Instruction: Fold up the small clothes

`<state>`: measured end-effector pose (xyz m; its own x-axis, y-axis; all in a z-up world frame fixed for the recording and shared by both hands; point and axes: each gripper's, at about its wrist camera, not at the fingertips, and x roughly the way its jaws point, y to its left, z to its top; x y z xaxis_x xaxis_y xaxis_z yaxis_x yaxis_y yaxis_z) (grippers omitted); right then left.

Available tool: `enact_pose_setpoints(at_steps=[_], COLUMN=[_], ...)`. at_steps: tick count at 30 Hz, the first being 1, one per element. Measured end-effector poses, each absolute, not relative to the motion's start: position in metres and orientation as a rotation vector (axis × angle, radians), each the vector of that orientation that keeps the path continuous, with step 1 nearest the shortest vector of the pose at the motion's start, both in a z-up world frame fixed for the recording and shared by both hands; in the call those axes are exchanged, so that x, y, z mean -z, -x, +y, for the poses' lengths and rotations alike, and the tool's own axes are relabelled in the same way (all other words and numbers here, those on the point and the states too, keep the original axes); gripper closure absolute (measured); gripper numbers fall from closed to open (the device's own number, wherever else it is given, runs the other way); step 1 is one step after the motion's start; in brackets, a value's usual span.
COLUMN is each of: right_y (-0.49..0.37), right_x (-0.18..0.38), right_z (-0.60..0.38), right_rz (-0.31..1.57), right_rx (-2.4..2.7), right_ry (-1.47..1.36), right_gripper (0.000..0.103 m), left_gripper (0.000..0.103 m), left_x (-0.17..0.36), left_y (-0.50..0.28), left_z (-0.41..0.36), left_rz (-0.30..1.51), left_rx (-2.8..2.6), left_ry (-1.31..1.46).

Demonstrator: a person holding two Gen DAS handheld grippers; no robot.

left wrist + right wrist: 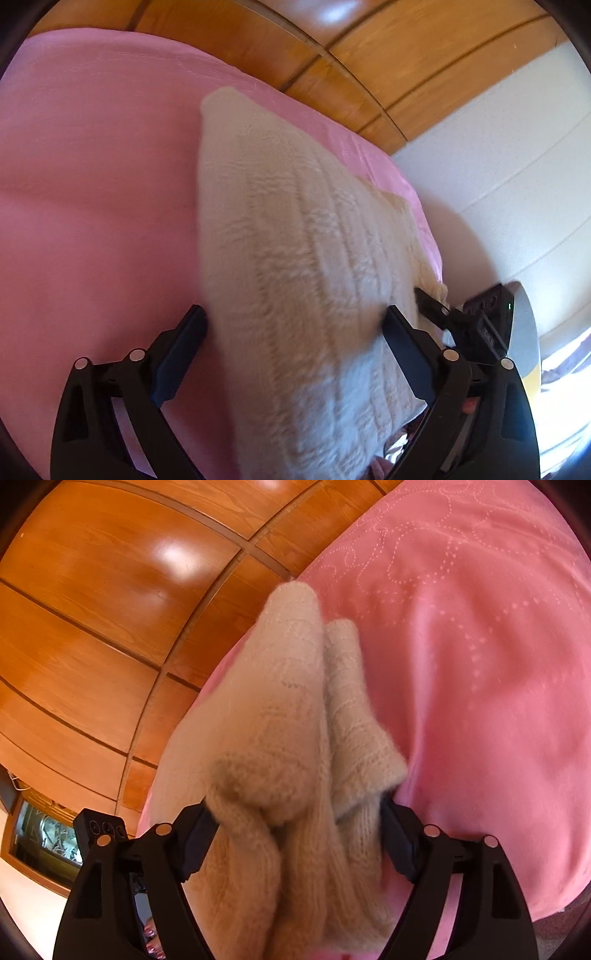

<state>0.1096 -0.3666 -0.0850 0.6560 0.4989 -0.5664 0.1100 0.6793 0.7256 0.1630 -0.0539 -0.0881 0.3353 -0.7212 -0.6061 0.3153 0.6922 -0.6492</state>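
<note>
Cream fuzzy knitted garment (295, 240) lies on the pink bedspread (92, 184), its long axis running away from both tongs toward the far wooden panelling (406, 55). The left gripper (295, 321) stands wide apart, the knit between its fingers, unpinched. The right gripper (295, 808) presses bunched knit on both sides, seemingly clamped.

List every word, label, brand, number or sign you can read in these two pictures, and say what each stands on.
None can be read. The cream knitted garment, the pink bedcover and the wooden panels bear no writing. Faint marks on the other gripper's black body are too blurred to read.
</note>
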Motion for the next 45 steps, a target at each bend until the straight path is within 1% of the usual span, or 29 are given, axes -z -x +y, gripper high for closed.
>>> enact_pose_setpoints(at_steps=[1,2,3,4,5,8,11,19,24,31,35,38,41,43,45], right_y=[-0.114,-0.116,-0.117,-0.116,-0.117,-0.111,-0.108,-0.093,-0.107,-0.147,-0.178,-0.204,-0.236,-0.257,-0.283], right_x=[0.084,0.084,0.083,0.081,0.077,0.064,0.057,0.041,0.036,0.026,0.014,0.014,0.022,0.032,0.052], right_z=[-0.365,-0.363,-0.36,-0.357,-0.354,-0.341,-0.333,-0.3,-0.269,-0.217,-0.19,-0.175,-0.166,-0.165,-0.167], right_rz=[0.847,0.851,0.853,0.85,0.846,0.828,0.808,0.73,0.703,0.689,0.599,0.536,0.515,0.526,0.599], right_rx=[-0.248,-0.255,-0.27,-0.28,-0.279,-0.268,-0.247,-0.297,-0.377,-0.449,-0.467,-0.473,-0.451,-0.418,-0.361], right_ry=[-0.807,-0.798,-0.787,-0.761,-0.728,-0.603,-0.559,-0.454,-0.432,-0.355,-0.255,-0.183,-0.144,-0.114,-0.103], right_gripper=[0.037,0.045,0.048,0.051,0.053,0.058,0.06,0.063,0.064,0.064,0.064,0.064,0.064,0.064,0.062], left_gripper=[0.024,0.033,0.036,0.044,0.049,0.057,0.062,0.065,0.065,0.065,0.065,0.065,0.065,0.065,0.063], left_x=[0.085,0.081,0.077,0.073,0.071,0.062,0.054,0.029,0.018,0.007,0.002,0.01,0.03,0.05,0.072], left_y=[-0.159,-0.156,-0.152,-0.146,-0.141,-0.125,-0.112,-0.094,-0.09,-0.12,-0.15,-0.171,-0.202,-0.225,-0.248], left_z=[-0.057,-0.06,-0.061,-0.062,-0.063,-0.066,-0.066,-0.044,-0.026,0.003,0.009,0.006,0.003,0.005,0.011], left_rz=[1.01,0.993,0.969,0.938,0.914,0.839,0.768,0.605,0.505,0.428,0.359,0.297,0.34,0.433,0.571], left_rx=[0.704,0.697,0.686,0.675,0.665,0.64,0.615,0.526,0.448,0.342,0.268,0.205,0.156,0.135,0.107], left_ry=[0.422,0.392,0.364,0.327,0.295,0.202,0.132,0.048,-0.032,-0.048,-0.047,-0.083,-0.087,-0.069,-0.024])
